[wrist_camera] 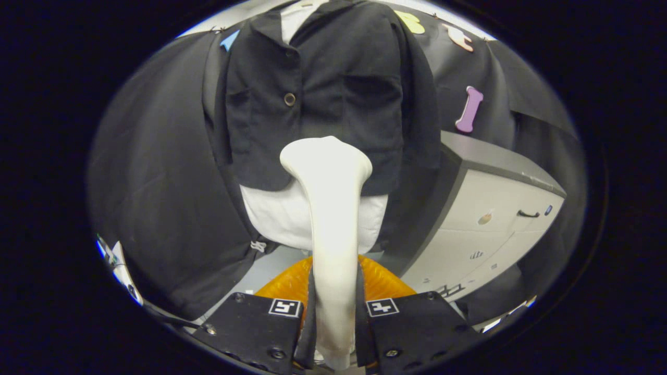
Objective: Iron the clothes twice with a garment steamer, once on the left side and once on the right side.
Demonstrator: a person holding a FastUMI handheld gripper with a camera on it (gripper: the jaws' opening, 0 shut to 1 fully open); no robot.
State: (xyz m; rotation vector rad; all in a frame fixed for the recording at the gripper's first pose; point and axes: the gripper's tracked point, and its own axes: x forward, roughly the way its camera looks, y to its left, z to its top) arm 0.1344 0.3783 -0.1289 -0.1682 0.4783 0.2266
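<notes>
Jaws are clamped tight on the handle of the garment steamer (331,219), one finger pressed on each side, so the gripper (333,333) has it held firmly. The steamer is smooth, cream-white plastic, slim where it's gripped and flaring out to a wide rounded head further up. You only get the back of that head, so the steam face is hidden and I can't tell if it's actually touching the cloth or sitting just off it. Its bottom end is cut off between the fingers.

Right behind the fingers there's an orange ribbed thing (383,281), glossy and kinda translucent, mostly blocked by the handle, can't really make out what it is.

Beyond the head hangs the black jacket (323,94), matte fabric, one round button, a chest pocket on each side. The steamer head sits over its lower hem near the middle. A white garment (276,216) pokes out under the hem, soft looking, its middle covered by the handle.

To the right of the clothes is a white cabinet (500,219) with a grey top and a small dark handle
</notes>
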